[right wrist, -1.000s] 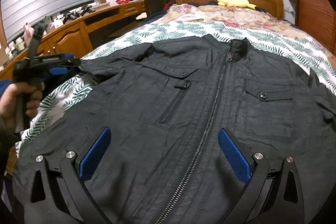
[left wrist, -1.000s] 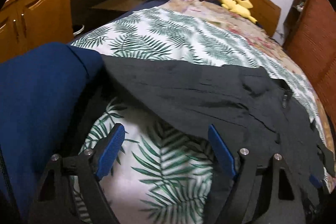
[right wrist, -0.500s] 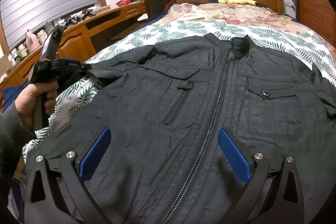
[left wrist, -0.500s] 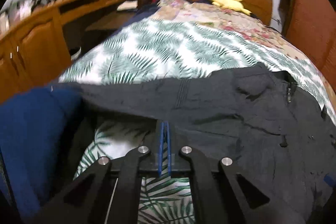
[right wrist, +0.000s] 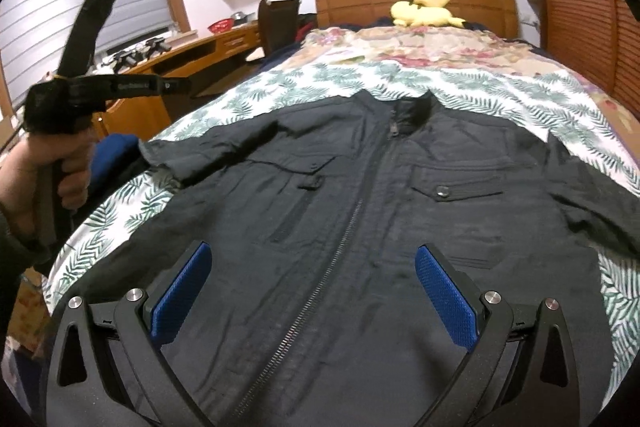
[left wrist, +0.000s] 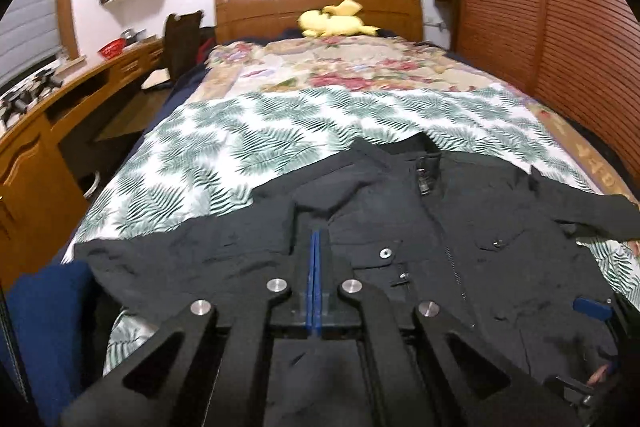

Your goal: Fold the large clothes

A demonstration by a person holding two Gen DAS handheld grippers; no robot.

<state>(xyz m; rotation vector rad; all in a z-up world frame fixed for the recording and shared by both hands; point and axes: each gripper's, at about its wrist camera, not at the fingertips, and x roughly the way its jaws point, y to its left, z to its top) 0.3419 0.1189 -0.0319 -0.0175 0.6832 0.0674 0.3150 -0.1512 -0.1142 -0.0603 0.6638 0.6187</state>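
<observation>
A black zip-up jacket lies front-up and spread across the leaf-print sheet of the bed, collar toward the headboard. My left gripper is shut, its blue pads pressed together, and hangs above the jacket's left chest. In the right wrist view the left gripper is raised in a hand above the jacket's left sleeve; no cloth shows in it. My right gripper stands open over the jacket's lower front, the zipper running between its fingers.
A dark blue cloth lies at the bed's left edge by the sleeve end. A wooden desk runs along the left, a slatted wardrobe along the right. A yellow plush toy sits against the headboard.
The left gripper's jaws shut near the left sleeve, then it rose and swung right over the jacket's chest. The right gripper lifted slightly and stayed open.
</observation>
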